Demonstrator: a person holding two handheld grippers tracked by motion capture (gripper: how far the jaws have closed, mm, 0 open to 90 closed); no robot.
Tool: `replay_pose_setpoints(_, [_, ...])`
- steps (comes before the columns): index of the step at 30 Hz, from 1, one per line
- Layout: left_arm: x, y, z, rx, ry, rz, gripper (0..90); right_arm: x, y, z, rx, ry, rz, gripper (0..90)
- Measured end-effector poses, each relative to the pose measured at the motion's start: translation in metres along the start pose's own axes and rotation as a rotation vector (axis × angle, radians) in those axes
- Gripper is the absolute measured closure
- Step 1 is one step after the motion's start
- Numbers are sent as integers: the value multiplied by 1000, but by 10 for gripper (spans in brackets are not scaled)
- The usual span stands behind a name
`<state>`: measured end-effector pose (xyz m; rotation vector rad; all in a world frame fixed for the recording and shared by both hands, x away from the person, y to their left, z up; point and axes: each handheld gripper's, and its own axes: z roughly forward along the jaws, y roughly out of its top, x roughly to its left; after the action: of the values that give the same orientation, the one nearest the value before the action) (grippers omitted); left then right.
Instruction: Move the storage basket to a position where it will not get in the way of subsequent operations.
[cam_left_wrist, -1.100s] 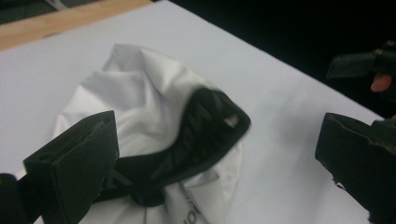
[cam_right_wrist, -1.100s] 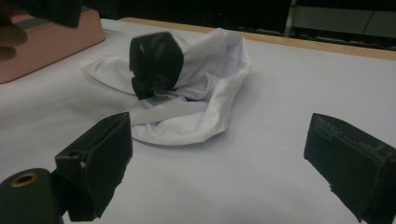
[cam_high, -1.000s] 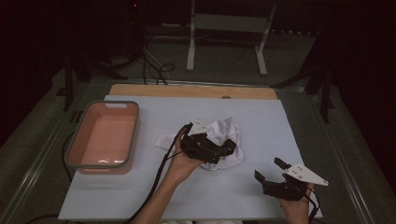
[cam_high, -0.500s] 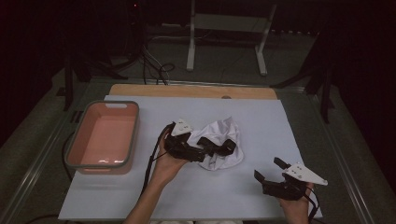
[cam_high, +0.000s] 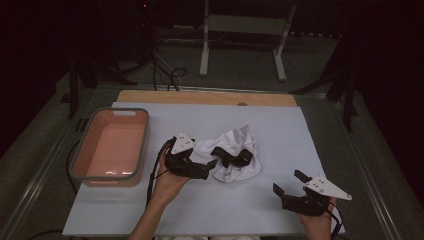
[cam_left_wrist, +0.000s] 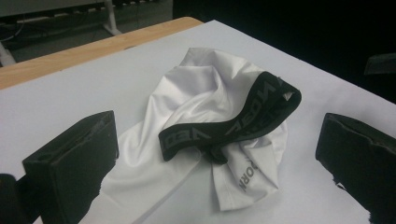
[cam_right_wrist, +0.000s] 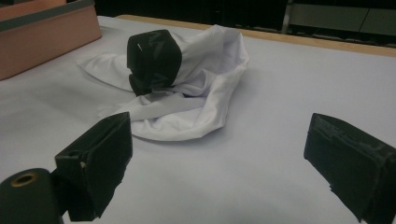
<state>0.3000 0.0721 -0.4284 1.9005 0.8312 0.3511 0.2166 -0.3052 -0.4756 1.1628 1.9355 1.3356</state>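
jaws: both grippers wide, empty | left gripper (cam_high: 212, 164) beside white garment (cam_high: 227, 155); waistband (cam_left_wrist: 229, 123) lettering partly folded under

A laboratory-type recording setup is indicated. A table (cam_high: 210, 97) covered by a pale sheet (cam_high: 280, 220) is placed in a darkened room. Behind it, a white metal stand (cam_high: 243, 37) and loose cables (cam_high: 167, 70) are seen on the bare floor (cam_high: 380, 165).
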Motion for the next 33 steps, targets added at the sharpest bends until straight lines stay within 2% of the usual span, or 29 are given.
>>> replay_pose_setpoints(7, [2, -8, -5, -5, 9, 1, 3, 0, 3, 4, -5, 27, 32, 82])
replay_pose_setpoints(11, [5, -9, -8, -13, 7, -1, 3, 1, 7, 6, -3, 28, 28, 82])
replay_pose_setpoints(16, [7, -10, -8, -9, 7, -8, 3, 1, 23, 7, -24, 33, 36, 83])
replay_pose_setpoints(19, [4, -11, -8, -5, 3, 3, 3, 2, 32, 10, -32, 33, 38, 83])
replay_pose_setpoints(22, [2, -11, -11, 2, 5, 15, 3, 4, 40, 16, -34, 38, 27, 83])
replay_pose_setpoints(33, [5, -14, -16, 0, 4, 1, 3, 8, 69, 45, -25, 58, 15, 85])
